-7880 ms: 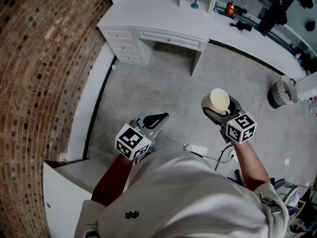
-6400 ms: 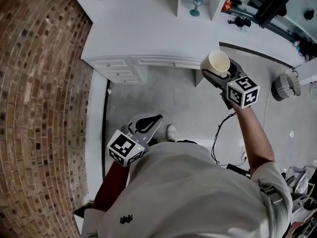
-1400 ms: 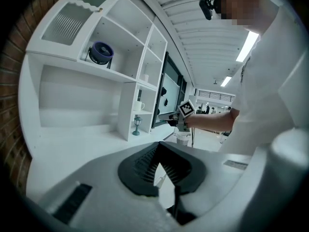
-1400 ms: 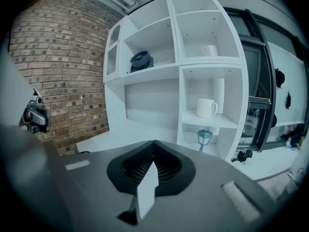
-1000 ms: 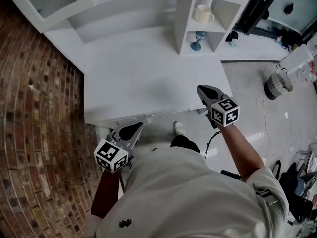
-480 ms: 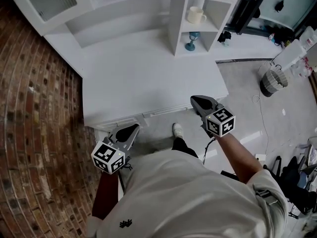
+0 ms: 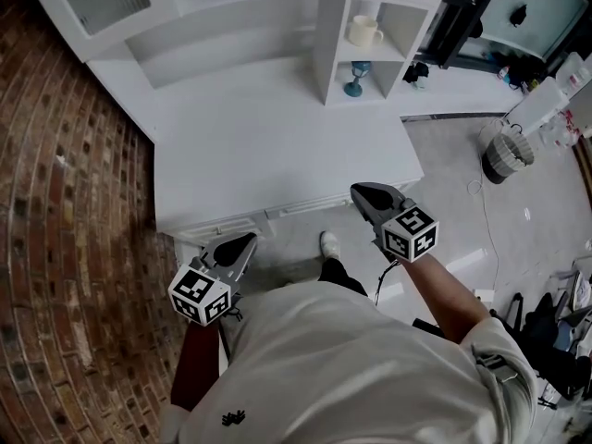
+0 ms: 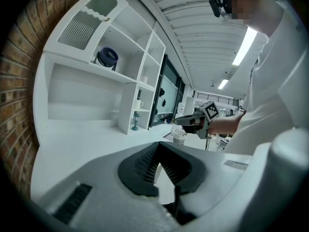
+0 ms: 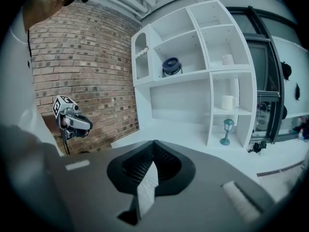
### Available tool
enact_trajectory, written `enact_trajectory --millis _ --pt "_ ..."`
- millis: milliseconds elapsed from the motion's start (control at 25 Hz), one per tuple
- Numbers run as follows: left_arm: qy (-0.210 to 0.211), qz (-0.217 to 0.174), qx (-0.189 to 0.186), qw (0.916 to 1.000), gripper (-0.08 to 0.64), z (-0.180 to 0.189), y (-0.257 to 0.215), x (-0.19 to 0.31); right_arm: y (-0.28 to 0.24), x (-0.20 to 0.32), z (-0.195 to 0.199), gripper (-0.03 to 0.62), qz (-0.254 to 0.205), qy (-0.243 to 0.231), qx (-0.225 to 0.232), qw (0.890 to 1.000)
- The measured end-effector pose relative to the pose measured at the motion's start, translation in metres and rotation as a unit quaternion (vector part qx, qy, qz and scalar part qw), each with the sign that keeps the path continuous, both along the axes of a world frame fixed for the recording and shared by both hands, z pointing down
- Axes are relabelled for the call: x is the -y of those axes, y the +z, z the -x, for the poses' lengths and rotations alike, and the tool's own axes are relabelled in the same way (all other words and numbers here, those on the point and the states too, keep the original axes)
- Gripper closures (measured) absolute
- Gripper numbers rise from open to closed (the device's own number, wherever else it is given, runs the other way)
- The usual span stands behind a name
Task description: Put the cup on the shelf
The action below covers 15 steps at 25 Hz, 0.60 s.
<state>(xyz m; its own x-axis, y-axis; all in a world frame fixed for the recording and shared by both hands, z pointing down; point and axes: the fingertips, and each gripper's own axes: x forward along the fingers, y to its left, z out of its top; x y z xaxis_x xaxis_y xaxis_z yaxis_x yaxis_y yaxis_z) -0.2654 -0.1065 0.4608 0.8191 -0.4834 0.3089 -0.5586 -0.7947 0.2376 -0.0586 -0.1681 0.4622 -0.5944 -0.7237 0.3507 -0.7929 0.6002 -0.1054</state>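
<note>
Back come the right tongs [image 7: 357, 191], drawn away from the shelves to lower centre of the head view, closed on nothing. Upper right, the cream ceramic cup [image 7: 365, 31] sits in the white shelf cubby [image 7: 400, 28], above a small blue lantern ornament [image 7: 354, 78]. The left tongs [image 7: 250, 238], also closed and empty, hang at the white desk [image 7: 268, 146]'s front edge. Job looks done.

wall: red-brown brick wall [image 7: 65, 202] on my left | furniture: white desk [image 7: 268, 146] in front of me, white shelf unit [image 7: 328, 44] standing along its far side | floor: grey floor [image 7: 462, 183] to my right | light: ceiling strip lights [image 8: 244, 45] lit | glazing: dark-framed window [image 9: 273, 71] just right of the shelves
</note>
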Motion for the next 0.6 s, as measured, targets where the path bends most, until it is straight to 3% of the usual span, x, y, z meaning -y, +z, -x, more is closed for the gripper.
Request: enact_trajectory --millis 600 --pt "0.005 0.018 -0.011 0.9998 0.554 0.002 0.006 -0.023 -0.005 -0.022 0.013 0.581 -0.009 -0.014 -0.004 1.0"
